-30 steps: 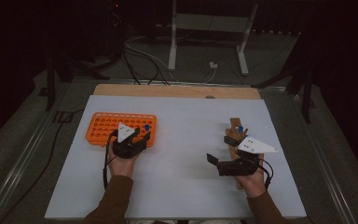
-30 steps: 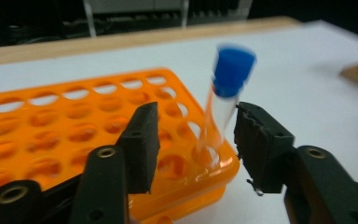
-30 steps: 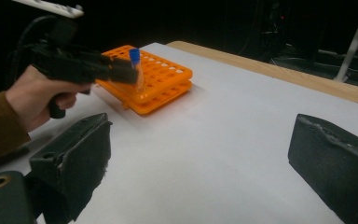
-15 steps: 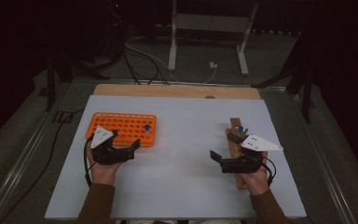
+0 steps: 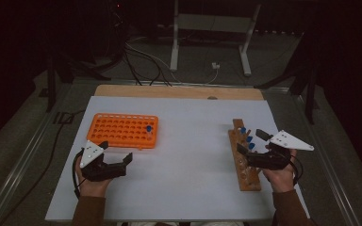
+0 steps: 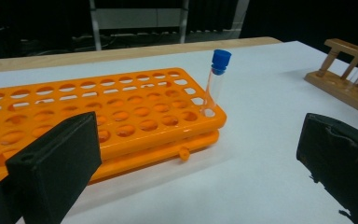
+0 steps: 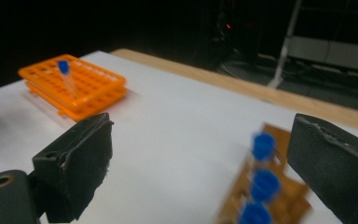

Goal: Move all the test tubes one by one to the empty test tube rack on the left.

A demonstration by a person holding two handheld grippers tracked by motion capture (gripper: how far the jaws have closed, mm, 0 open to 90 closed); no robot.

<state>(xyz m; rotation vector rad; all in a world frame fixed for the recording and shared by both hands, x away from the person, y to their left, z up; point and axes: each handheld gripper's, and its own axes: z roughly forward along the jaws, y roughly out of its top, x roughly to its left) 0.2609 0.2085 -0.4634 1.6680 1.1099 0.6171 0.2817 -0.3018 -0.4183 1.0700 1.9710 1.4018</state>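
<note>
On the white bench, your left claw sits near the front left corner, just in front of the orange rack and apart from it. Its jaws have just been opening and now stand wide, with nothing between them; in the left gripper view the two black pads frame bare bench and the rack's near edge. One clear tube with a blue cap stands upright in a hole at the rack's right end, in the row nearest you, and in the high view you see it as a small blue dot. The other holes that you can see in the rack are empty.

Your right claw is on the far side of the bench, over the wooden rack, which lies lengthwise, running away from you. Its jaws are spread wide as well and grip nothing. Between them, in the right gripper view, you see three blue-capped tubes standing in a row in the wooden rack, blurred; the pads are not pressed on any of them. From the high view the claw's tips lie just beside the blue caps, and whether a pad brushes one I cannot tell. The two racks are well apart, with open white bench between them.
</note>
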